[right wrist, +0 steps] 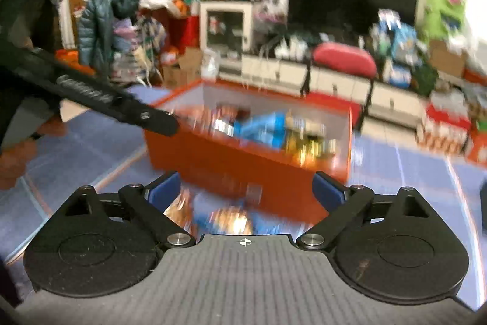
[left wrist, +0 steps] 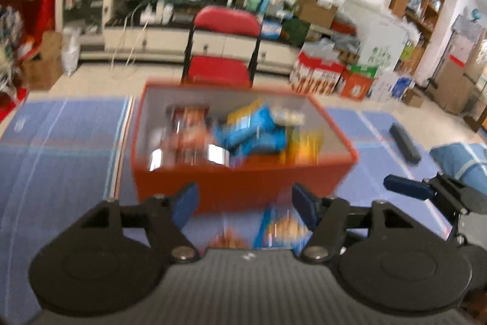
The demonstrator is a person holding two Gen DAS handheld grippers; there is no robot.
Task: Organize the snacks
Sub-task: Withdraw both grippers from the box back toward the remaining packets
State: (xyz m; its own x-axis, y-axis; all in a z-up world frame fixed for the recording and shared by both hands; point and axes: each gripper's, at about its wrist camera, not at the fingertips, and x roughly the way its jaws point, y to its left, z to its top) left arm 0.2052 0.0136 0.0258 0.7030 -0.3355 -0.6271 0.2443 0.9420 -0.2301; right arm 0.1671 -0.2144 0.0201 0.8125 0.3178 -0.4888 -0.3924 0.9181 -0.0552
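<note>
An orange box [left wrist: 243, 188] stands on the blue tablecloth and holds several snack packs, blue ones [left wrist: 252, 133] in the middle. It also shows in the right wrist view [right wrist: 243, 163]. My left gripper [left wrist: 243, 203] is open and empty, in front of the box's near wall. A blue and orange snack pack [left wrist: 283, 230] lies on the cloth under it. My right gripper [right wrist: 246, 191] is open and empty, above snack packs [right wrist: 234, 221] lying before the box. The frames are blurred.
A dark flat bar [left wrist: 404, 142] lies on the cloth to the right of the box. A red chair [left wrist: 225, 51] stands behind the table. The right gripper's finger [left wrist: 408, 188] shows at the right of the left wrist view. The left gripper's arm [right wrist: 91, 93] crosses the right wrist view.
</note>
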